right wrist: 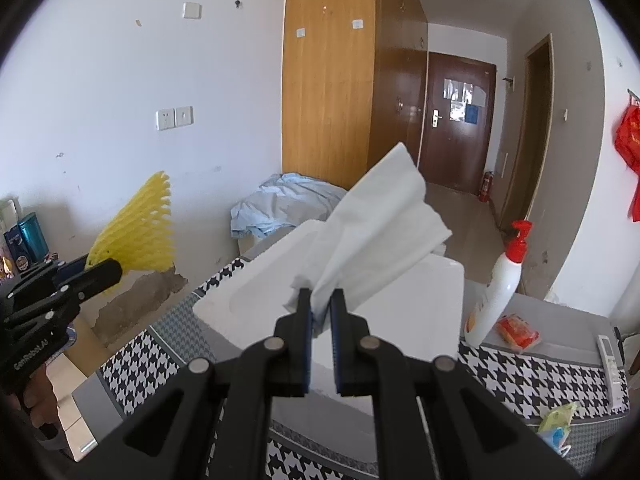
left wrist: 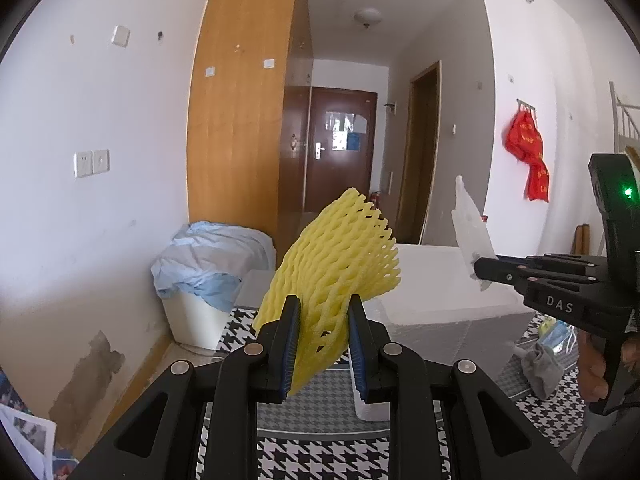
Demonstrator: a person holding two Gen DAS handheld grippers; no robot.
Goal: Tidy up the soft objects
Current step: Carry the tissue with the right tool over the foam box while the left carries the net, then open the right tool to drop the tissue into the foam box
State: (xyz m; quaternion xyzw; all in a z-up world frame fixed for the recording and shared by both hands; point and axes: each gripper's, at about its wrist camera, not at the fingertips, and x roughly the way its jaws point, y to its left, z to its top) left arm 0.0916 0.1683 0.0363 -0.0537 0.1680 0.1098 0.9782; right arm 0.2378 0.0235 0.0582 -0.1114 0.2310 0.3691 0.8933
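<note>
The left tongs (left wrist: 324,344) are closed on a yellow foam net (left wrist: 336,256), their blue pads (left wrist: 292,344) pressing its lower edge while the rest fans up toward twelve o'clock. The right tongs (right wrist: 320,340) are nearly shut, pinching the bottom of a white tissue (right wrist: 384,216) that stands up and leans toward one o'clock. Both soft things are held in the air above a table covered with a houndstooth cloth (right wrist: 540,376), just in front of a white foam box (right wrist: 400,304). The left wrist view alone shows a grey sock (left wrist: 542,364) lying on the cloth at four o'clock, beneath the right tongs seen from the side, with part of a hand (left wrist: 596,368) on their grip — and a red bag (left wrist: 528,152) hanging on the wall at two o'clock, which the right view cuts at its edge. The right wrist view alone shows a white pump bottle with a red top (right wrist: 500,284) upright at three o'clock, an orange packet (right wrist: 516,332) just beside it, a remote control (right wrist: 612,364) near the table's far edge, and a green packet (right wrist: 558,416) at four o'clock. It also catches the left tongs at nine o'clock with the net against the wall. Both views share a bin draped in pale blue cloth (left wrist: 208,256) by a wooden wardrobe (left wrist: 244,100).
</note>
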